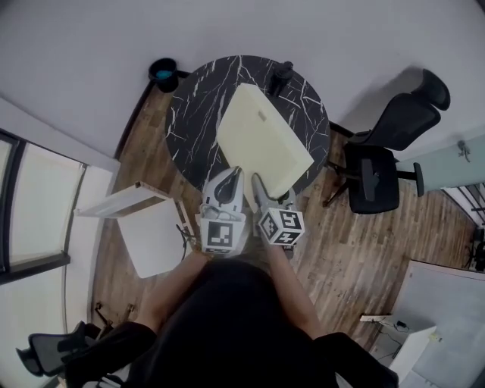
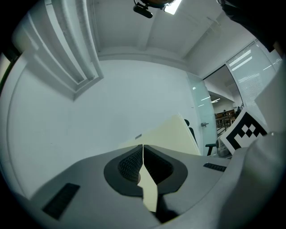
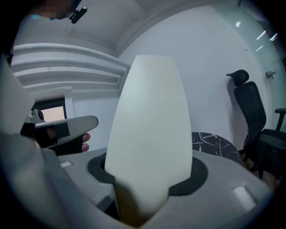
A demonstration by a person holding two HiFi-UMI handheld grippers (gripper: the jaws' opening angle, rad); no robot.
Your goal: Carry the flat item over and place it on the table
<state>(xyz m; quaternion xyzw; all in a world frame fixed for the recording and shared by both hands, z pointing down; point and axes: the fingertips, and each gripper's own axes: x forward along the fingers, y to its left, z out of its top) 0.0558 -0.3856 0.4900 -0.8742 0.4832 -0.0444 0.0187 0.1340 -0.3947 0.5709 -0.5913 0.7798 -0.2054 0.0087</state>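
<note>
We hold cream board [image 1: 261, 136] above desk [image 1: 193, 106]: left tongs [image 1: 234, 176] pinched on its edge, right tongs [image 1: 258, 182] clamped half-wide. Risk: near-edge grip lets far corner hit dark container [image 1: 282, 76].

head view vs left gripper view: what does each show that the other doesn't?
Only the head view: the round black marble table with the cream board over it, the wood floor and a white box beside the table.

Only the left gripper view: the left gripper up close, shut on the board's edge, plus a ceiling light and a glass partition.

Both: the board, the marker cube of the right gripper and a black office chair.
</note>
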